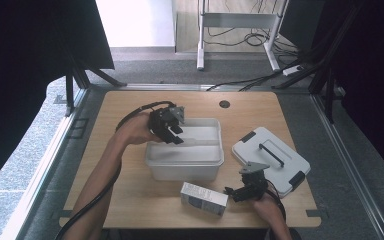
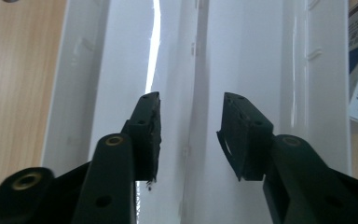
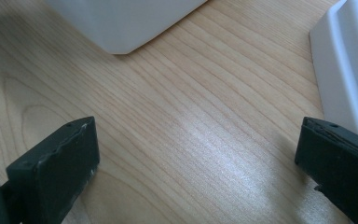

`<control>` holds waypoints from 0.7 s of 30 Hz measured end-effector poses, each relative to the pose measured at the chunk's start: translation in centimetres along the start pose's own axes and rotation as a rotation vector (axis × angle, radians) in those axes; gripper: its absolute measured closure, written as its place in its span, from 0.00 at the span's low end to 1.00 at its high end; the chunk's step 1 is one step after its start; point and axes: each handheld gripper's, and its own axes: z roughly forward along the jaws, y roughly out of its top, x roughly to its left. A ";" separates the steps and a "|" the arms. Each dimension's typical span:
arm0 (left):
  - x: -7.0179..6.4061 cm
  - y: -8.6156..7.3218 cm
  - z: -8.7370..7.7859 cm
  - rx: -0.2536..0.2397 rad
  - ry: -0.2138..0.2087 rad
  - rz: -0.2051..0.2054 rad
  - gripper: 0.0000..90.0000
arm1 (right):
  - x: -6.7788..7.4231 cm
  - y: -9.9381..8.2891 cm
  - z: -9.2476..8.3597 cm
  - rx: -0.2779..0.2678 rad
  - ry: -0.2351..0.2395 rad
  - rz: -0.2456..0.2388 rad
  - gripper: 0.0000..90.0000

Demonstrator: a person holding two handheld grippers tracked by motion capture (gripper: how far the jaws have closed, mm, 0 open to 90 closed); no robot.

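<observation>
On the light wooden worktop (image 1: 130, 175) stands a white, translucent rectangular plastic bin (image 1: 184, 170), near the middle and slightly toward the left. The left gripper (image 1: 172, 131) hangs over the bin's far left corner, its black fingers (image 2: 145, 133) pointing down into the bin. In the left gripper view the fingers stand a narrow way apart on either side of a thin upright white wall inside the bin (image 2: 193, 93); a gap shows between each pad and the wall, so nothing is pinched. The right gripper (image 1: 232, 192) rests low near the worktop's near edge, between a small white and dark blue cardboard box (image 1: 203, 198) lying on its side just in front of the bin and a white rectangular plastic lid with a black handle and dark grey corner clasps (image 1: 270, 159), which lies flat to the right of the bin. In the right gripper view its black fingers (image 3: 56, 168) are spread wide over bare wood with nothing between them; a corner of the bin (image 3: 121, 23) shows ahead and the lid's edge (image 3: 345, 70) at the right.
</observation>
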 end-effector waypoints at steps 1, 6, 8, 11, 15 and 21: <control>0.0 0.0 0.0 0.000 0.000 0.000 0.70 | 0.0 0.0 0.0 0.000 0.001 0.000 0.00; 0.2 0.8 1.4 0.045 -0.019 0.035 0.80 | 0.0 0.0 0.0 0.000 0.001 0.001 0.00; 0.3 0.9 1.8 0.061 -0.023 0.039 0.86 | 0.0 0.0 0.0 0.000 0.001 0.000 0.00; 0.4 0.9 2.4 0.086 -0.037 0.043 0.94 | 0.0 0.0 0.0 0.000 0.001 0.000 0.00; 0.5 0.8 2.4 0.072 -0.044 0.038 0.98 | 0.0 0.0 0.0 0.000 0.001 0.001 0.00; 0.6 0.7 2.2 0.060 -0.048 0.048 0.99 | 0.0 0.0 0.0 0.000 0.000 0.000 0.00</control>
